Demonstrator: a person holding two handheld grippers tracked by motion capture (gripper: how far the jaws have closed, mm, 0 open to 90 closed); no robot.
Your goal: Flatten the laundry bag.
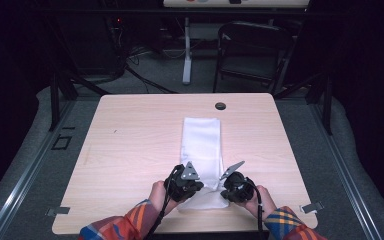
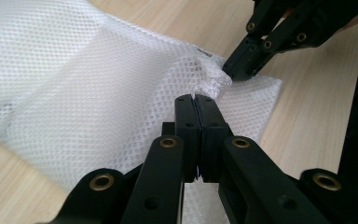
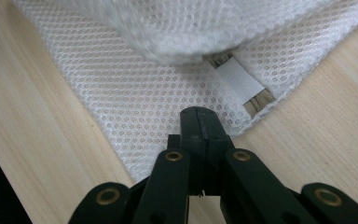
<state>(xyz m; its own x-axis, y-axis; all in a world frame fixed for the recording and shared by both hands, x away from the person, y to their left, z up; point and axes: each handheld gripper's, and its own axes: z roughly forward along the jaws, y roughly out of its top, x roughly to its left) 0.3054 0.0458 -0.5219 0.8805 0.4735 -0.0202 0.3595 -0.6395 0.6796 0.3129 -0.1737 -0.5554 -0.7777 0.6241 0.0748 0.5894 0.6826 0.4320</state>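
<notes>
With the white mesh bag (image 1: 201,145) lying flat on the table (image 1: 130,150), its near end between both hands, the left gripper (image 2: 196,99) and right gripper (image 3: 198,112), jaws closed, each pinch thin netting, so an uneven pull could probably slip or tear it

A pale, wood-grain rectangular surface (image 1: 130,150) with rounded corners is carrying one item: a long white mesh fabric bag (image 1: 200,142) is lying flat along its middle, reaching the near edge. A small dark round grommet hole (image 1: 220,106) is sitting near the far edge.
</notes>
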